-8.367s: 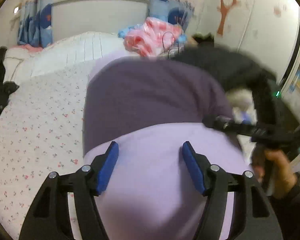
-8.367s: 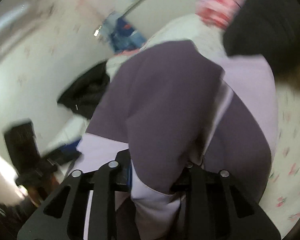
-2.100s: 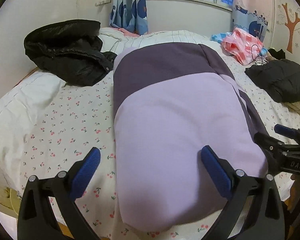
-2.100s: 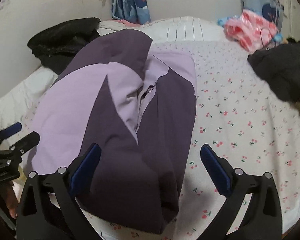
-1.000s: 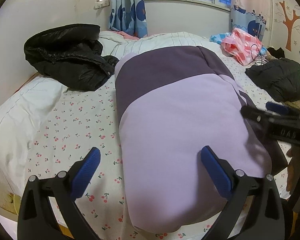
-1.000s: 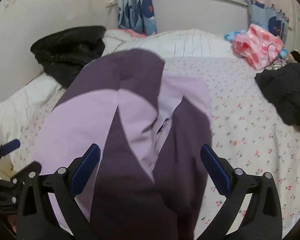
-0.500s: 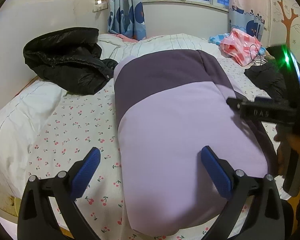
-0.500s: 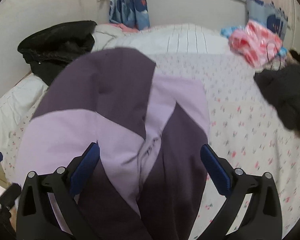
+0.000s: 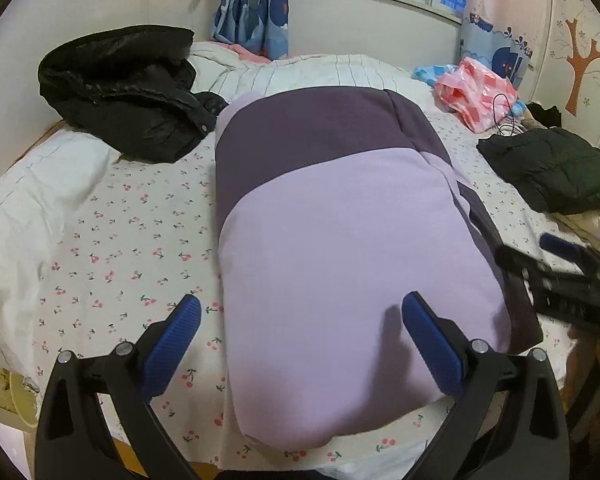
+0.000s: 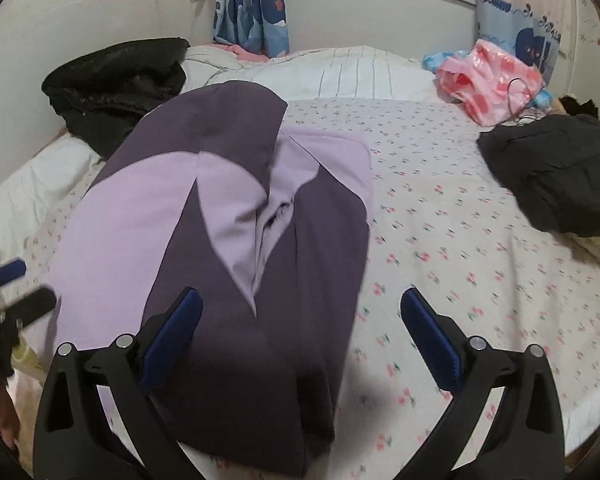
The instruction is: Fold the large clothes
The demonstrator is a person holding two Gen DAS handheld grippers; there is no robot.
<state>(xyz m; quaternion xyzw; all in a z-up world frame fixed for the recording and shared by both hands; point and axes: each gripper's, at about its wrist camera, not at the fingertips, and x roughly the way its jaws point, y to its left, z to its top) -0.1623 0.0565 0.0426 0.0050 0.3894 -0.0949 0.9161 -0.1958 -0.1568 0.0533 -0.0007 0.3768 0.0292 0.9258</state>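
A large two-tone garment [image 9: 332, 216], lilac with a dark purple band, lies folded lengthwise on the cherry-print bed. In the right wrist view the same garment [image 10: 228, 232] shows its dark purple sleeves folded over the lilac body. My left gripper [image 9: 300, 344] hovers open above the near lilac end, empty. My right gripper [image 10: 300, 336] is open and empty above the garment's near right edge. The right gripper [image 9: 560, 276] also appears at the right side of the left wrist view, and the left gripper [image 10: 8, 292] at the left edge of the right wrist view.
A black puffer jacket [image 9: 128, 96] lies at the far left by a white pillow [image 9: 32, 196]. Another black jacket [image 10: 556, 172] sits at the right. A pink plastic bag [image 10: 492, 80] rests near the window. Bare floral bedsheet [image 10: 460, 248] spreads right of the garment.
Both grippers let go of the garment, which now lies flat and folded. Over the last second the right gripper dropped lower at the bed's right side and shifted rightward.
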